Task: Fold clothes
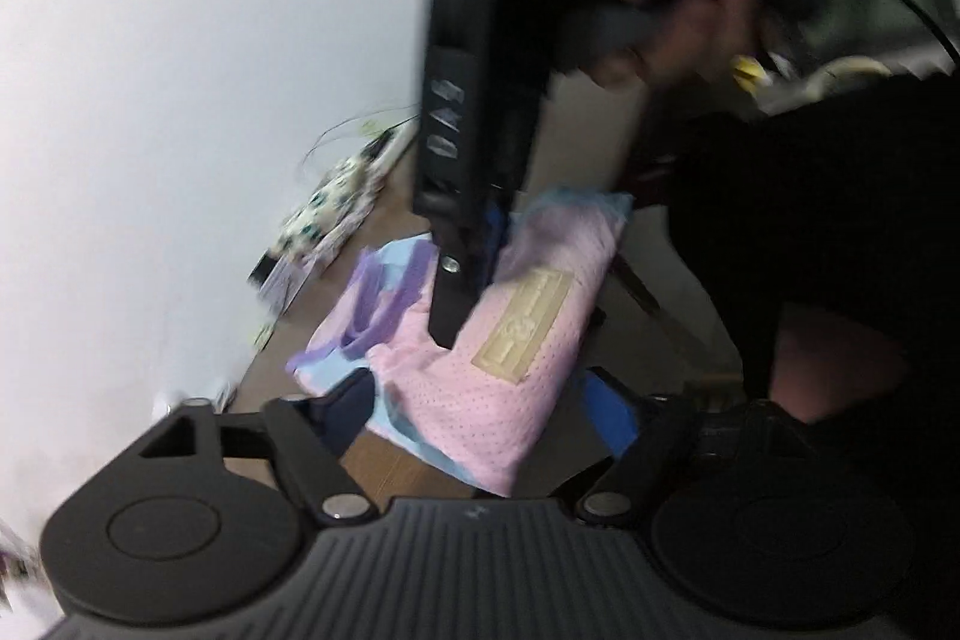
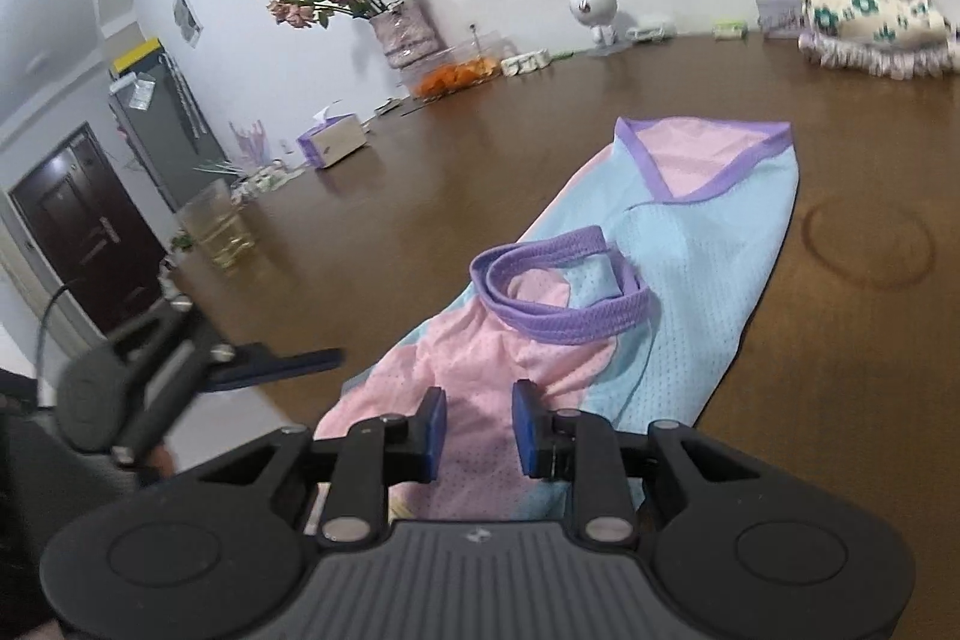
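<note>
A mesh garment [image 2: 690, 232] in pink and light blue with purple trim lies bunched lengthwise on the brown wooden table [image 2: 420, 220]. My right gripper [image 2: 480, 430] is at its near end, blue pads closed on a bulge of pink cloth. In the left wrist view the right gripper [image 1: 453, 328] points down onto the garment [image 1: 510, 412], next to a beige patch [image 1: 522, 322]. My left gripper [image 1: 477, 418] stands open, the garment's near edge between its wide-apart fingers and untouched. The left gripper [image 2: 324, 358] also shows beside the table's edge, left of the cloth.
Along the far wall stand a vase of roses [image 2: 396, 28], a tissue box [image 2: 336, 139], a clear dish of orange pieces [image 2: 462, 70], a white round gadget [image 2: 591, 7] and a patterned bag [image 2: 870, 16]. A person in dark clothes [image 1: 810, 220] is close on the right.
</note>
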`<state>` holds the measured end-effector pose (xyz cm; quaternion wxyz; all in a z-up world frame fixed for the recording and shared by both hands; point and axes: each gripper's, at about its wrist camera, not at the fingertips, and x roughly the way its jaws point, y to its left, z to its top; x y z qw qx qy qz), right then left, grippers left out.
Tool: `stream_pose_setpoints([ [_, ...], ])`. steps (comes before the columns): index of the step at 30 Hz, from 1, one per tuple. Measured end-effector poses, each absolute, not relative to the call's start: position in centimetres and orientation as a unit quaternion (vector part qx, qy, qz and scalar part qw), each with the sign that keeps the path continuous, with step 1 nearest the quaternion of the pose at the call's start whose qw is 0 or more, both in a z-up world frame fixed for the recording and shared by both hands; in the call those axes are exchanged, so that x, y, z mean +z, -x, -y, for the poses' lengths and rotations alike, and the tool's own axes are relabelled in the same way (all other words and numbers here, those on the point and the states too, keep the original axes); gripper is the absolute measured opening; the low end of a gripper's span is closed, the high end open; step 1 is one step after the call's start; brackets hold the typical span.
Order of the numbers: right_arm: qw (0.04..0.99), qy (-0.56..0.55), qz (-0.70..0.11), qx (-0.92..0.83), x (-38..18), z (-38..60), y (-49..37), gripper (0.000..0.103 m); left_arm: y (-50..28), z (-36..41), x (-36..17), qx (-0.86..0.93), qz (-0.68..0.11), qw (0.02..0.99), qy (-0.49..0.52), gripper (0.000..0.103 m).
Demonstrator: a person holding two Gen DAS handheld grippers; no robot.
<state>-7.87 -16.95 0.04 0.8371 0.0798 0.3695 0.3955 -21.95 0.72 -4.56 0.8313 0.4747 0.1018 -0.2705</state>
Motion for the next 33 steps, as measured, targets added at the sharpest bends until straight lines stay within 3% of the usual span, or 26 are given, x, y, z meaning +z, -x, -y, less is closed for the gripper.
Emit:
stream_pose_setpoints([
  [2,0.832,-0.084,-0.374,0.4,0.1,17.5,8.4,0.021,21.8,-0.5,-4.7,-0.285,-0.114,0.819,-0.486,0.044],
  [5,0.833,-0.068,-0.379,0.396,0.7,18.1,9.3,0.025,21.0,-0.5,-4.6,-0.298,-0.139,0.817,-0.473,0.038],
  [7,0.839,-0.019,-0.36,0.408,1.7,18.8,10.8,0.04,20.4,-0.7,-4.2,-0.305,-0.15,0.819,-0.463,0.037],
  [9,0.845,0.06,-0.302,0.437,2.5,19.6,13.2,0.066,19.8,-1.0,-3.8,-0.315,-0.161,0.816,-0.457,0.035],
  [11,0.839,0.159,-0.238,0.463,2.5,19.7,15.5,0.074,20.1,-1.2,-3.4,-0.325,-0.173,0.813,-0.45,0.035],
  [13,0.819,0.251,-0.196,0.476,1.5,19.0,16.8,0.074,19.2,-1.5,-2.7,-0.343,-0.196,0.813,-0.428,0.036],
  [16,0.794,0.348,-0.152,0.475,-0.3,17.9,17.5,0.067,17.4,-2.2,-1.5,-0.374,-0.237,0.81,-0.385,0.036],
  [18,0.785,0.377,-0.132,0.473,-1.5,17.3,17.1,0.042,17.0,-2.8,-0.9,-0.387,-0.258,0.803,-0.372,0.035],
  [19,0.783,0.387,-0.122,0.471,-1.9,17.1,17.0,0.037,16.8,-2.7,-0.7,-0.391,-0.265,0.799,-0.372,0.034],
  [22,0.786,0.368,-0.131,0.48,-1.4,17.4,16.5,0.029,16.8,-2.8,0.3,-0.41,-0.289,0.786,-0.362,0.022],
  [24,0.788,0.331,-0.16,0.494,-0.4,18.1,15.9,0.016,16.4,-3.0,1.7,-0.437,-0.317,0.776,-0.325,0.018],
  [33,0.761,0.005,-0.321,0.563,5.9,23.5,7.1,0.015,9.5,-6.3,6.4,-0.518,-0.37,0.765,-0.093,0.018],
])
